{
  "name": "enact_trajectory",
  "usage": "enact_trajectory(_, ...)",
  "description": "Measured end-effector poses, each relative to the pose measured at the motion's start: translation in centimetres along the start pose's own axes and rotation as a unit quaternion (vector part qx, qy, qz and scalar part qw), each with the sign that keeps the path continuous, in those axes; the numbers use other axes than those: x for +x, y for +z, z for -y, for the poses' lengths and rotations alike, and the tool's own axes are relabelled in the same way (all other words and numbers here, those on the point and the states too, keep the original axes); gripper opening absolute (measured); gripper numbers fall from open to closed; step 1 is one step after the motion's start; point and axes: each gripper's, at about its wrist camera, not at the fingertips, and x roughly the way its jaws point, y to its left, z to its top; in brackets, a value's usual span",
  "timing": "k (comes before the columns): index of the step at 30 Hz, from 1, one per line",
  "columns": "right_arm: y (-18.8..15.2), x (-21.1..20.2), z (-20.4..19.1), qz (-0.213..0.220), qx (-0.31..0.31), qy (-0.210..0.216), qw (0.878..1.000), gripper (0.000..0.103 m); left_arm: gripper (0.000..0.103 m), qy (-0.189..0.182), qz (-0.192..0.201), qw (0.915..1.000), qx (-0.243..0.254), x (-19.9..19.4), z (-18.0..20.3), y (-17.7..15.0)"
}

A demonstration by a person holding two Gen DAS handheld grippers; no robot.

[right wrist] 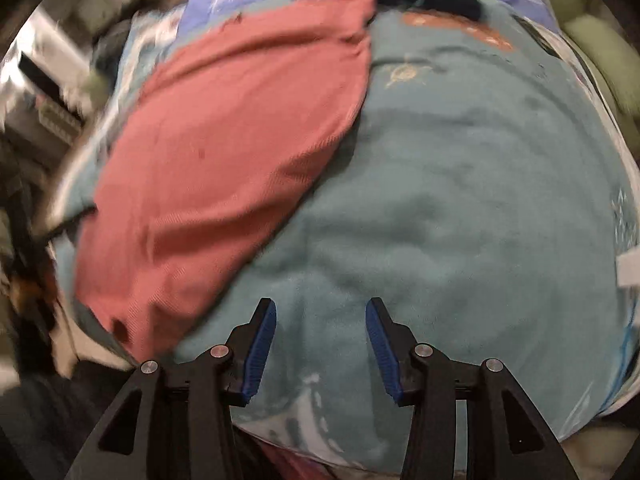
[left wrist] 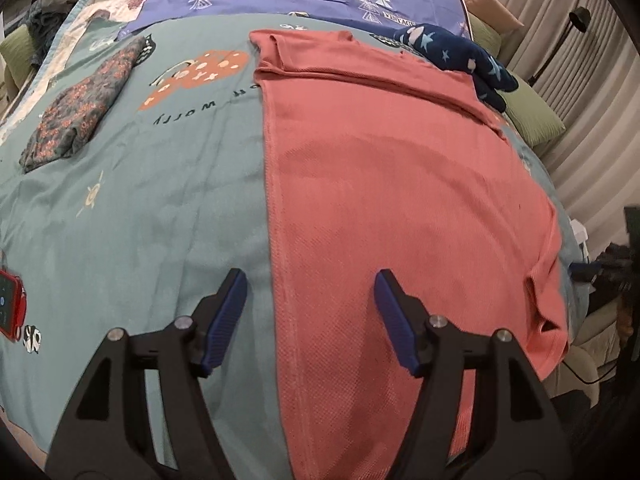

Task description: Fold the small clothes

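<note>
Salmon-pink knit shirt (left wrist: 400, 184) lies flat, long axis running away across teal bedspread (left wrist: 160, 200); left gripper (left wrist: 310, 280) and right gripper (right wrist: 321, 308) both spread wide, holding nothing.

Clothes spread across the bed

Shirt (left wrist: 400, 184) lies on the blanket (left wrist: 160, 200) toward its right edge, folded piece (left wrist: 80, 108) near the left edge, another garment (left wrist: 460, 56) touching the shirt's far right corner.

right view motion-blurred, red phone (left wrist: 10, 306) cut by left edge, pink shirt (left wrist: 400, 200) near end cropped
</note>
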Motion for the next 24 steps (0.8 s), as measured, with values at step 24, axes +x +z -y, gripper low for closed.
enact_trajectory(24, -5.6, 1.4, -3.5, 0.038, 0.067, -0.13, 0.989, 0.052, 0.071, -0.009, 0.017, 0.9998, -0.002, -1.2, 1.4, -1.9)
